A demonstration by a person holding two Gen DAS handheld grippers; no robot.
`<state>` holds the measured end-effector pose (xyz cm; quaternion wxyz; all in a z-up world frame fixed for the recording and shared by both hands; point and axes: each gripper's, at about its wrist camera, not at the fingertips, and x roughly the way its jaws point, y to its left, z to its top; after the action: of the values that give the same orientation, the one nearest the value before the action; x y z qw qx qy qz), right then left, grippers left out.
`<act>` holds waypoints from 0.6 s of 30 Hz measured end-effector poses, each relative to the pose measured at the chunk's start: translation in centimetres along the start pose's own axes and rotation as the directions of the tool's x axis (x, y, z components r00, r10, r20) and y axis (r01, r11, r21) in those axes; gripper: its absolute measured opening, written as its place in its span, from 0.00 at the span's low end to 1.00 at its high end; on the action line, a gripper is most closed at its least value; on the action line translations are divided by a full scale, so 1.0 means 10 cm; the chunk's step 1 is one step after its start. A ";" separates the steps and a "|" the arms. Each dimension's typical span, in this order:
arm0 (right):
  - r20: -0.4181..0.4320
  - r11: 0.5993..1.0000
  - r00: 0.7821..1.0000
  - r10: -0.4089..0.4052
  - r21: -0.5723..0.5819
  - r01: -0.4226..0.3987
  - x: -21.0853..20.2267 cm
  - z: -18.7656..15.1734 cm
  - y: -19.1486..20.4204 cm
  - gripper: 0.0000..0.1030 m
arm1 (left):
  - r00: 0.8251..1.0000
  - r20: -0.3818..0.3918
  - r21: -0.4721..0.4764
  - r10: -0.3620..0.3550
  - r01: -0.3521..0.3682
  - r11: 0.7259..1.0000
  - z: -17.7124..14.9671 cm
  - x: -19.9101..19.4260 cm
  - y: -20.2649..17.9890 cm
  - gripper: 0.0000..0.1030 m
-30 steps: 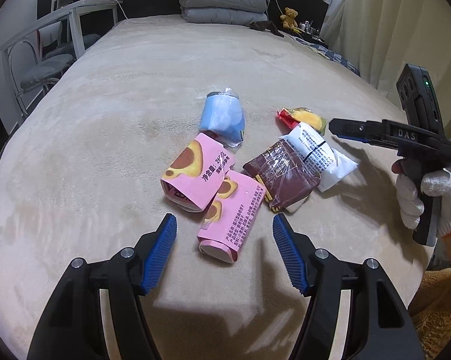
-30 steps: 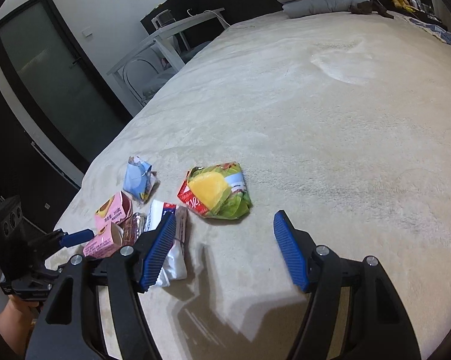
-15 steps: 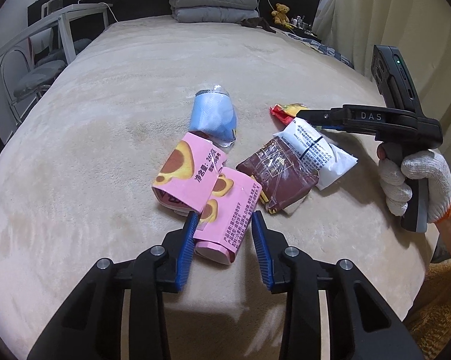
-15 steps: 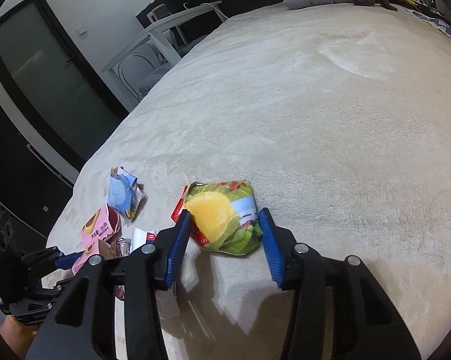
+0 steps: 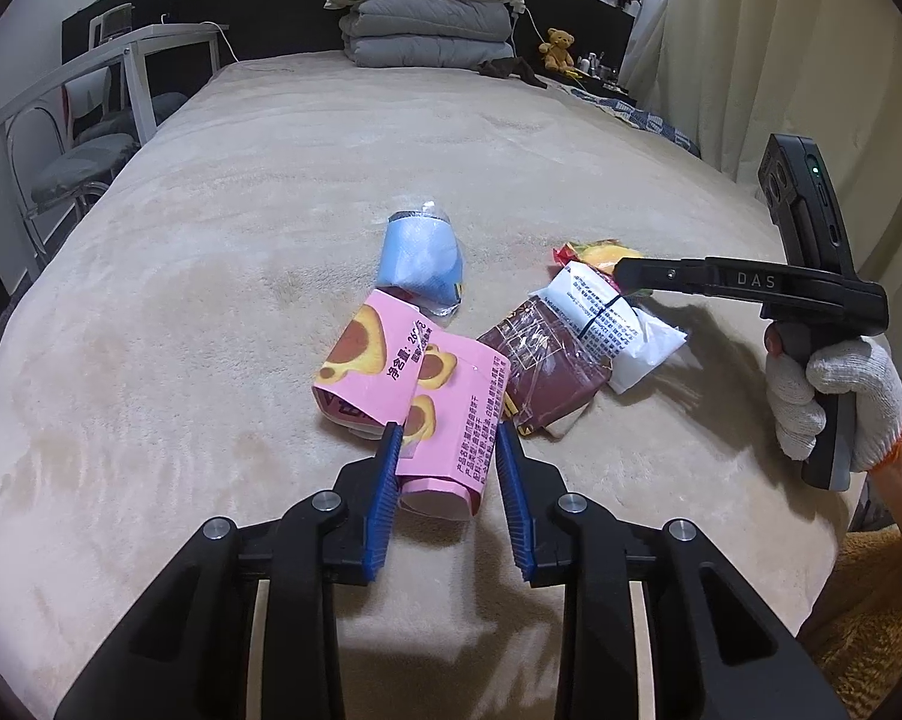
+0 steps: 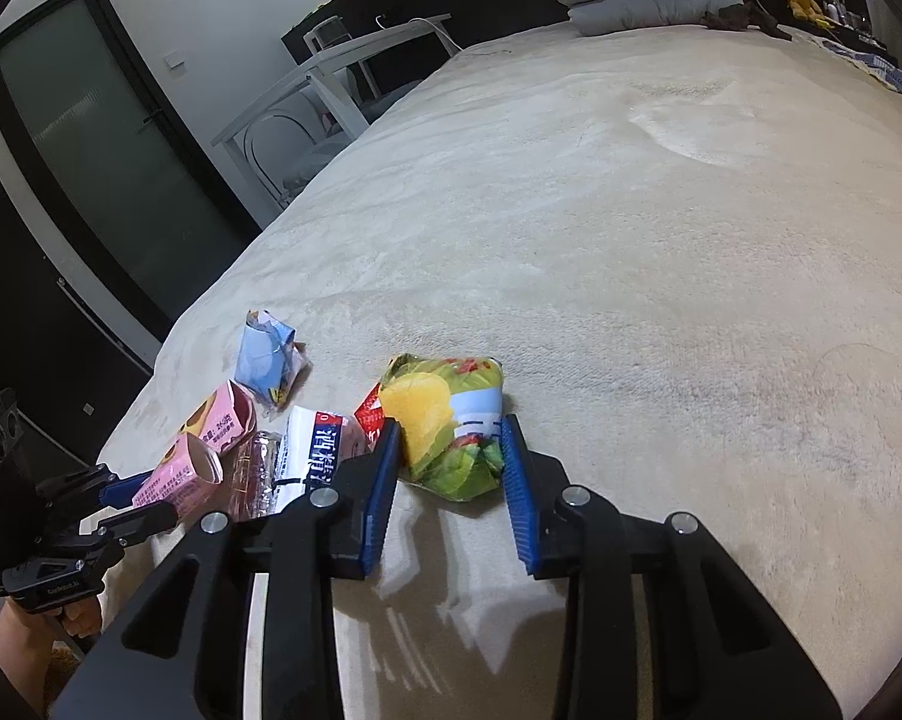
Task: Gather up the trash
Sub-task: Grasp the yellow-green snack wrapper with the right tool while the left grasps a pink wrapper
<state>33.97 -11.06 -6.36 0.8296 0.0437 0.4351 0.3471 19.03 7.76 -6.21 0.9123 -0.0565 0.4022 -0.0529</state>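
Both grippers have just closed from wide open. The left gripper (image 5: 444, 450), low in the centre of its own view, now pinches the near pink biscuit box (image 5: 451, 414) between its blue pads (image 5: 384, 480). The right gripper (image 6: 451, 456), in the same spot of its view, has clamped the crumpled green-and-yellow chip bag (image 6: 451, 420), which puckers between the pads. A second ago both sets of jaws stood apart with the litter lying free ahead of them. So I judge the first two pieces caught, one in each hand, and ready to lift; neither has left the bed (image 5: 210, 300) yet.

The remaining trash lies in a cluster just beyond. In the left view a second pink biscuit box (image 5: 369, 369) touches the held one on its upper left. A crumpled blue wrapper (image 5: 420, 264) sits above both. A brown-and-white snack wrapper (image 5: 577, 354) lies to the right, partly under the tip of the right gripper, whose handle a gloved hand (image 5: 835, 402) holds at the right edge.

Writing: the pink boxes carry Chinese text, with "净含量" and digits I cannot read surely. The white end of the wrapper bears small print and a barcode-like line, too fine to read. The right gripper's side shows "DAS". No bin or bag for the trash shows in either view.
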 end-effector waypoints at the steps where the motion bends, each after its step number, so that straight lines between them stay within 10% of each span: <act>1: 0.007 1.000 1.000 -0.001 0.005 0.001 -0.03 0.00 -0.01 0.33 | 1.000 0.005 0.000 0.000 0.000 1.000 0.00 -0.02 -0.01 0.29; 18: 0.102 1.000 0.995 0.004 -0.016 -0.003 -0.89 -0.39 0.17 0.33 | 0.995 0.092 -0.015 -0.021 0.023 1.000 -0.12 -0.55 -0.24 0.28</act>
<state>26.77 -16.12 -2.00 0.8505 0.0556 0.3893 0.3493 14.27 6.06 -2.64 0.9288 -0.0704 0.3594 -0.0571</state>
